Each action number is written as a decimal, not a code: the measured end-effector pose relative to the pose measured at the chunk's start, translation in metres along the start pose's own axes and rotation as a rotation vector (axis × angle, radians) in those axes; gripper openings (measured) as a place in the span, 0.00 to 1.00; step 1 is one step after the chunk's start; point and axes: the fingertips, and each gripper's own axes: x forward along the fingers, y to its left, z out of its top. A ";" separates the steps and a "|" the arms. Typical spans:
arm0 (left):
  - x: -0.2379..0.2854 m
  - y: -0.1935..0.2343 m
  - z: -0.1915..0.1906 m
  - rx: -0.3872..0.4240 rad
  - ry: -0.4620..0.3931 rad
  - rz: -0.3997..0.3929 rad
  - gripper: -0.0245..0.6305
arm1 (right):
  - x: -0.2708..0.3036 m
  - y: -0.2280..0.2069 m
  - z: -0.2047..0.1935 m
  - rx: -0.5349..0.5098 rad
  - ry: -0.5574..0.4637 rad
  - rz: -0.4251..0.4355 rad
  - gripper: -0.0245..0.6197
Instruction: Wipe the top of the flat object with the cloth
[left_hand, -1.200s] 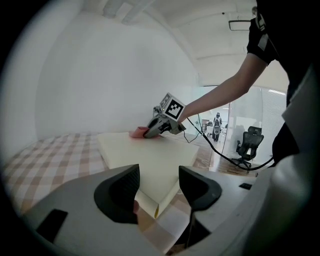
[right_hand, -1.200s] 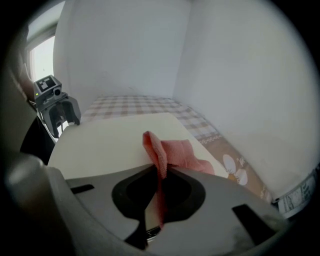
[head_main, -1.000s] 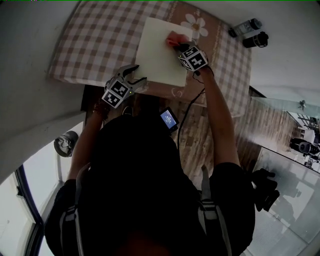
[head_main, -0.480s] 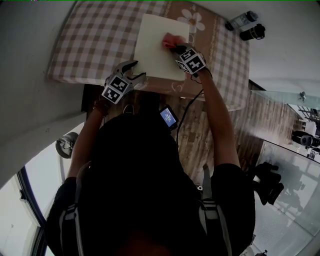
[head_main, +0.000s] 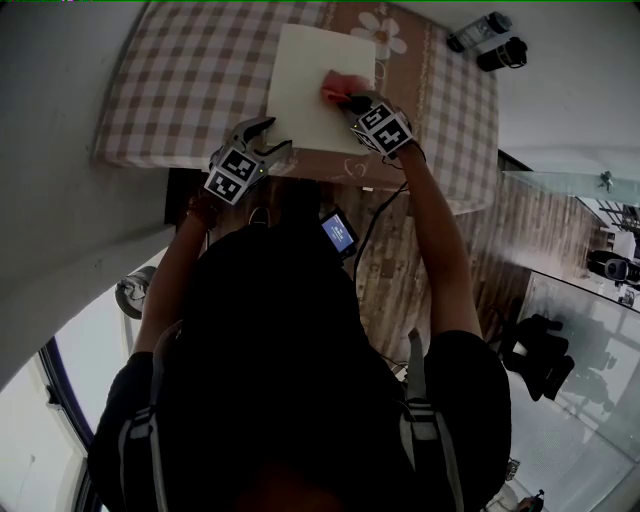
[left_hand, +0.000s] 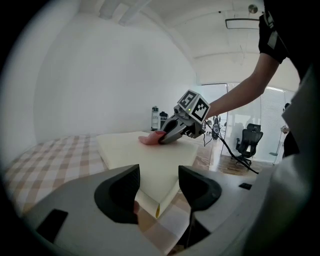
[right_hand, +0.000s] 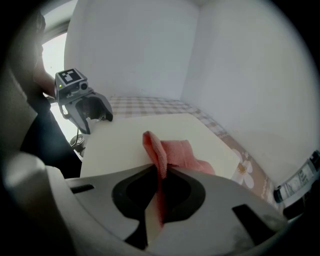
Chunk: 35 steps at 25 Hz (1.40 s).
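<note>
The wiping step is in hand, judging by how things lie; the right gripper (right_hand: 160, 175) is clamped on a fold of the pink cloth (right_hand: 182, 152), which stands up between its jaws while the rest trails flat on the cream flat object (right_hand: 125, 145). The flat object lies on the checked table (head_main: 180, 80), reaching from near the far edge to the near edge, right of the table's middle; the cloth rests on its right half, about midway between its far and near sides, close to its right edge. The left gripper (left_hand: 159, 182) hangs at the table's near edge with its jaws wide apart; the flat object's near left corner sits in the gap between them, and neither pad appears to press on it, so it grips nothing.

Most of the top, the whole left half and the near and far strips, lies away from where the cloth now sits; how much of it counts as wiped cannot be told from here. The next move calls for dragging the cloth across that bare surface with the trailing part kept flat and pressed down, the grip kept firm so the fold does not slip free; the light flat object may slide under the pull, so the left gripper is well placed to steady its corner.
</note>
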 end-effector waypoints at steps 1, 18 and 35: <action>0.000 0.000 0.000 0.003 0.001 0.004 0.43 | -0.002 0.002 0.000 0.000 -0.001 0.001 0.06; -0.001 -0.001 0.000 0.007 -0.012 -0.011 0.43 | -0.025 0.049 -0.009 0.014 -0.048 0.006 0.06; 0.001 0.002 0.003 0.008 -0.017 -0.002 0.43 | -0.063 0.099 -0.036 0.094 -0.143 0.134 0.06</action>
